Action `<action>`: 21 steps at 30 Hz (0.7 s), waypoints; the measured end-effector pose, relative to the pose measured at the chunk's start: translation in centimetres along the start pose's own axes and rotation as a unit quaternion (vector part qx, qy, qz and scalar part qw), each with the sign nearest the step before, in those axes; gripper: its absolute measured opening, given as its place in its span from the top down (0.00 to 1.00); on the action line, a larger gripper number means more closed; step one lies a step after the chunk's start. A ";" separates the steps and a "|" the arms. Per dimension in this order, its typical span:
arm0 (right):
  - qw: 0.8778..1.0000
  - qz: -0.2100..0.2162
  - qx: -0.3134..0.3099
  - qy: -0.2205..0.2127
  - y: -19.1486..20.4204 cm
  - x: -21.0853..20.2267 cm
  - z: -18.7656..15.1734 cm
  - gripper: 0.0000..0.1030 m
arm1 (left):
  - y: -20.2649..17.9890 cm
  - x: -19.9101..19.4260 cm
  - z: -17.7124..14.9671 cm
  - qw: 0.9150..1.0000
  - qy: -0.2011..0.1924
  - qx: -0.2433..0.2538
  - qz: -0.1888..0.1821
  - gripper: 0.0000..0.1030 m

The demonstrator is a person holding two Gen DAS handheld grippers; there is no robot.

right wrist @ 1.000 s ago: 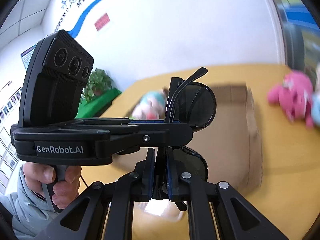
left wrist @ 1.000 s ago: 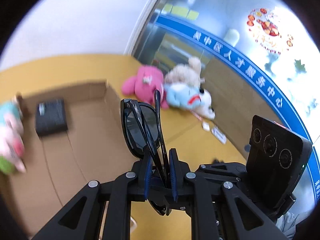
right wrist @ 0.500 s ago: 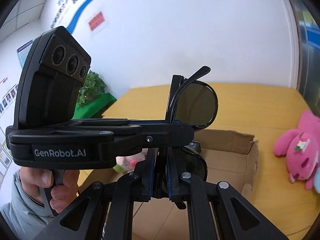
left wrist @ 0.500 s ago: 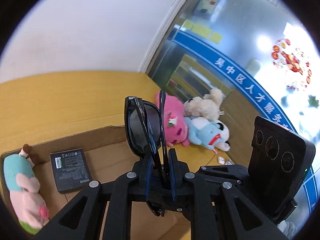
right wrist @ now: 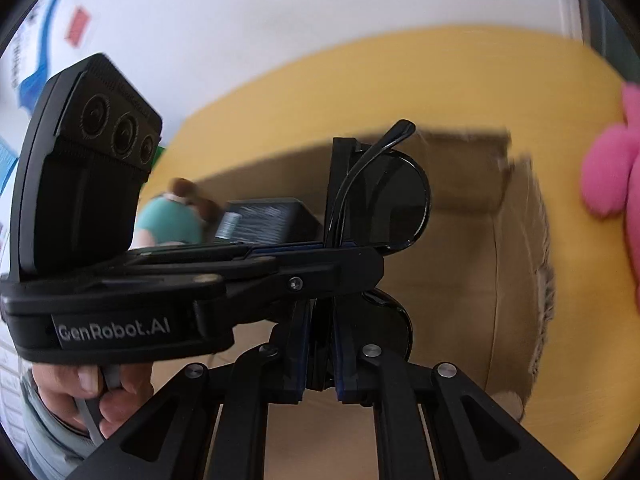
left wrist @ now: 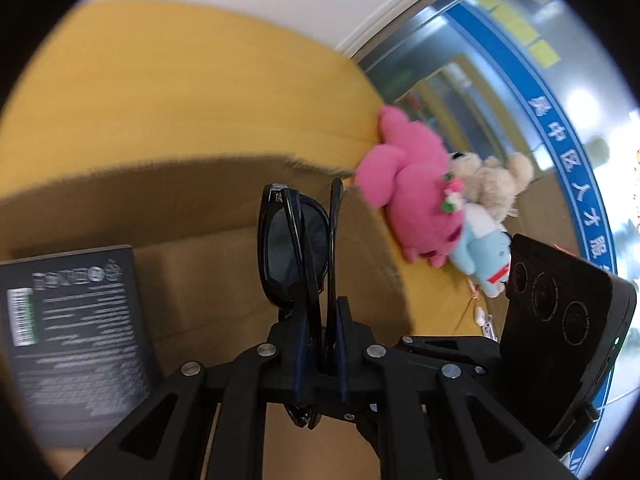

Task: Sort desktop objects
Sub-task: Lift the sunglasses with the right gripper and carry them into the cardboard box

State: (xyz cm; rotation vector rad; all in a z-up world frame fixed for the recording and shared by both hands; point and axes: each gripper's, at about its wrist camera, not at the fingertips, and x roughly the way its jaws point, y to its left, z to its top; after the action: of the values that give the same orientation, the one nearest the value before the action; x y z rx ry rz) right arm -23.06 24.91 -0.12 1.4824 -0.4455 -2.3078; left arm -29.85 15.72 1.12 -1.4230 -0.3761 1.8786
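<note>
Sunglasses [left wrist: 294, 256] clamped in both claws, left [left wrist: 320, 344] and right [right wrist: 320, 354]; left handle reads "GenRobot.AI".

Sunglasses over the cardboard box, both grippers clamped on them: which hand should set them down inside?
Left, probably. The left gripper clamps the sunglasses near the middle, between the lenses; the right gripper pinches only one lens end. The cardboard box floor lies open below.

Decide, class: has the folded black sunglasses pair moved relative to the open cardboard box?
Yes. The black sunglasses have come down toward the cardboard box, now framed against its interior.
</note>
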 end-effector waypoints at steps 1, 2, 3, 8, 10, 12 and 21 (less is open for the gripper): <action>1.000 -0.002 0.008 0.013 -0.5 0.7 0.0 0.92 | 0.5 0.7 0.0 1.000 0.007 -0.006 0.002 0.89; 1.000 -0.010 0.013 0.024 -0.9 1.3 0.0 0.92 | 0.9 1.3 -0.1 1.000 0.014 -0.013 0.006 0.89; 0.999 -0.015 0.015 0.032 -1.0 1.6 -0.1 0.92 | 1.2 1.6 -0.1 1.000 0.020 -0.020 0.007 0.89; 0.998 -0.028 0.026 0.055 -2.0 3.5 -0.2 0.92 | 1.6 3.1 -0.3 0.998 0.032 -0.035 0.030 0.89; 0.998 -0.027 0.027 0.055 -2.1 3.5 -0.2 0.92 | 1.6 3.4 -0.2 0.998 0.036 -0.039 0.035 0.88; 0.998 -0.031 0.020 0.053 -2.0 3.4 -0.2 0.92 | 1.6 3.5 -0.2 0.997 0.036 -0.042 0.048 0.86; 0.998 -0.062 -0.016 0.016 0.4 -0.6 -1.2 0.57 | -2.0 -2.5 -2.2 0.995 -0.016 -0.002 0.099 0.82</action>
State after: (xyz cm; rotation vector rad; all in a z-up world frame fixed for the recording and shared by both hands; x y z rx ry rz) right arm -21.69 24.78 0.04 1.5690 -0.3136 -2.3697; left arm -26.81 14.88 3.38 -1.4801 -0.2624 2.0615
